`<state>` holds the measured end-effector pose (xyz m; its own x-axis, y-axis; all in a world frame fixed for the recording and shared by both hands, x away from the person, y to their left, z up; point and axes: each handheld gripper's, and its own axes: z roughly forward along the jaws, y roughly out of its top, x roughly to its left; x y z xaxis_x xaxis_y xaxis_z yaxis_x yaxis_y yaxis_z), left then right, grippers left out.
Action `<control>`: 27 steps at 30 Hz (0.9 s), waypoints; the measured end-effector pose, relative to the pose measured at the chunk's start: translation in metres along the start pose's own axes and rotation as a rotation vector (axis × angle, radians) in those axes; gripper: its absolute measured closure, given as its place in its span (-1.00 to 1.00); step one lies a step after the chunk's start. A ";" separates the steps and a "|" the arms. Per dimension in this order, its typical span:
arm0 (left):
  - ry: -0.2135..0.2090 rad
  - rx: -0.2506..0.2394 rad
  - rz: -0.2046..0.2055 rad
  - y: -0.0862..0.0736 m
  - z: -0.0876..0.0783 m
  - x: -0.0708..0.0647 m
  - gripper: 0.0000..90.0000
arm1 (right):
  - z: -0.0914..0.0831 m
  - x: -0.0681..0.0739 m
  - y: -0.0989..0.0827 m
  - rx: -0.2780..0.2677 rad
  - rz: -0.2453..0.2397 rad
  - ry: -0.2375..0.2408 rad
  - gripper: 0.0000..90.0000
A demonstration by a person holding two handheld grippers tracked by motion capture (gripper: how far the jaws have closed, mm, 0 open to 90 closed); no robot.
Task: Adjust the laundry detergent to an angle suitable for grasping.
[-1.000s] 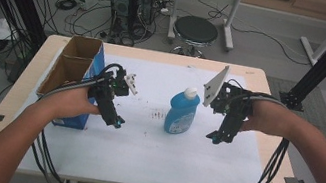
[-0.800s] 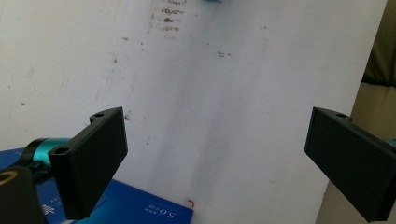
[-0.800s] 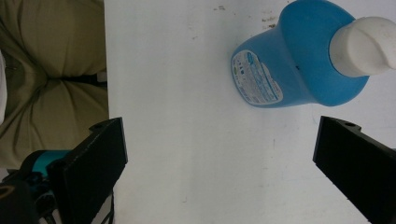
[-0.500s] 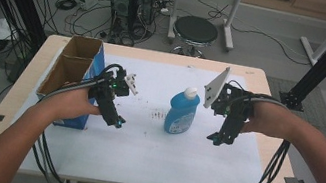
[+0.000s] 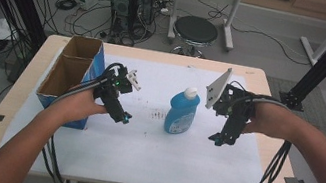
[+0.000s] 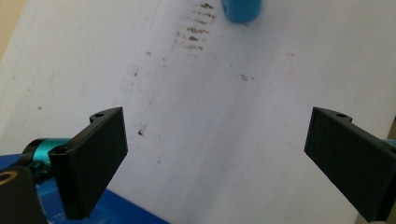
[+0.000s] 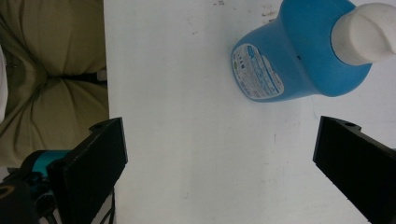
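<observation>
Blue bottle [image 5: 180, 114] stands upright mid-counter [image 5: 149, 155], left hand-held gripper [image 5: 124, 118] and right hand-held gripper [image 5: 217, 140] both released, flanking it, apart from it, holding nothing; risk: an off-centre approach could tip the bottle.

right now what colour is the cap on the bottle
White, on a blue bottle; the cap shows best in the right gripper view.

Blue bottle [image 5: 180, 114] upright mid-surface [image 5: 148, 162]. Left hand-held gripper [image 5: 123, 117] well left of bottle, right hand-held gripper [image 5: 218, 139] near its right; neither touching. Cardboard box [image 5: 71, 75] far left of bottle.
</observation>
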<state>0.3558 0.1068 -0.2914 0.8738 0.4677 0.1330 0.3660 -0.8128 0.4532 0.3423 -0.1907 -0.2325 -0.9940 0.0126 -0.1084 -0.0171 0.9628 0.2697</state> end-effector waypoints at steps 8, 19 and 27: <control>0.017 -0.104 -0.040 -0.004 0.007 0.006 -0.87 | -0.001 -0.001 -0.002 0.003 0.004 -0.001 -0.96; 0.001 -0.342 -0.142 -0.010 0.028 -0.004 -0.87 | 0.000 -0.002 0.000 0.002 -0.002 -0.003 -0.96; -0.012 -0.437 -0.159 -0.011 0.036 -0.007 -0.87 | -0.001 -0.003 -0.002 -0.006 -0.001 -0.003 -0.96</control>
<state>0.3569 0.0997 -0.3288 0.8223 0.5686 0.0228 0.3286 -0.5072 0.7967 0.3452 -0.1925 -0.2322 -0.9937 0.0129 -0.1117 -0.0184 0.9612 0.2752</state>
